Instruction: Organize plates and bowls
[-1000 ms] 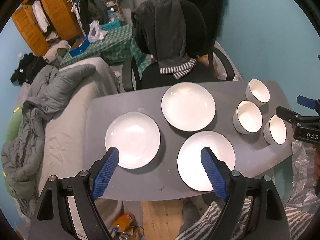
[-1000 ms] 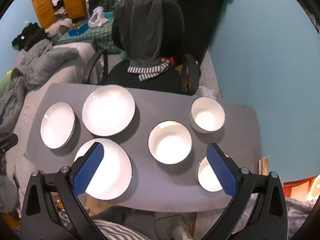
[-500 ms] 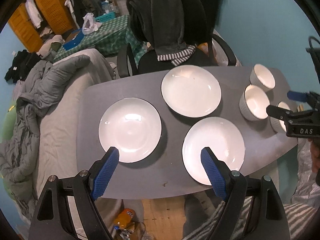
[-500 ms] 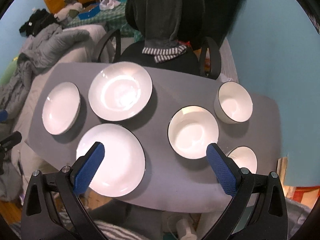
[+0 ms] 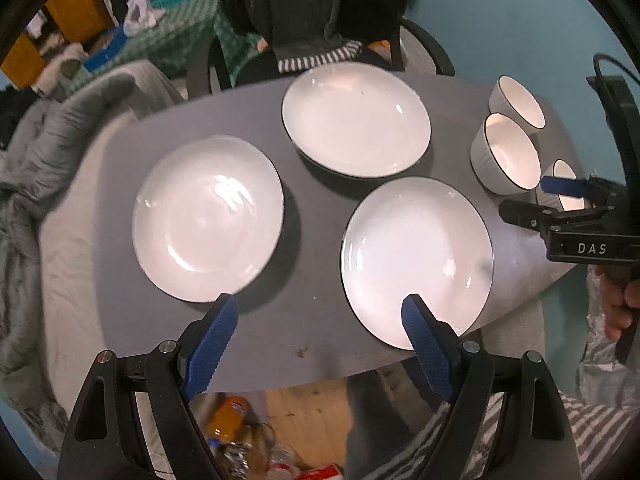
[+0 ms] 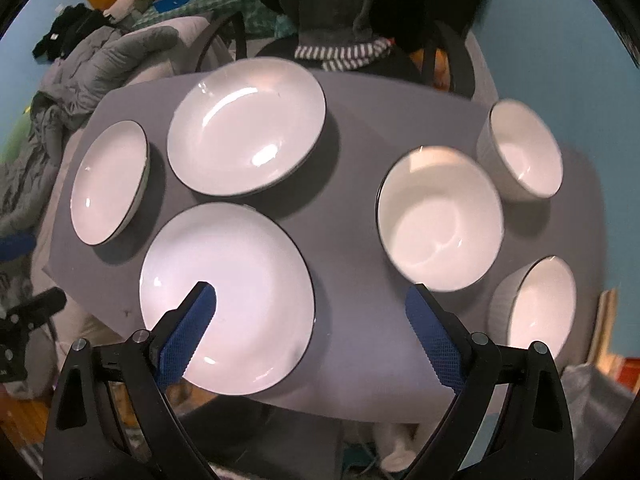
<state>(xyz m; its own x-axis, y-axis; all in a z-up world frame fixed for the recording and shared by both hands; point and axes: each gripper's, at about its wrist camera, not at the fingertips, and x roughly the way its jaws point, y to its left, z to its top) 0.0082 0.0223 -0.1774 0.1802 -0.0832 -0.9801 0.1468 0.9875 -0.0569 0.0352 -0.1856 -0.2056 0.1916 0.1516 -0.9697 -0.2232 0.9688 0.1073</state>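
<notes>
Both grippers lower now; round glossy plates [image 5: 208, 220], ribbed bowls [image 6: 532, 312].

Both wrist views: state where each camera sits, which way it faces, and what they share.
Left wrist: on the left claw, facing down at three plates; a hand holds the right claw.
Right wrist: on the right claw, facing down over plates and three bowls.
Shared: the near plate, the grey table, the chair.
</notes>
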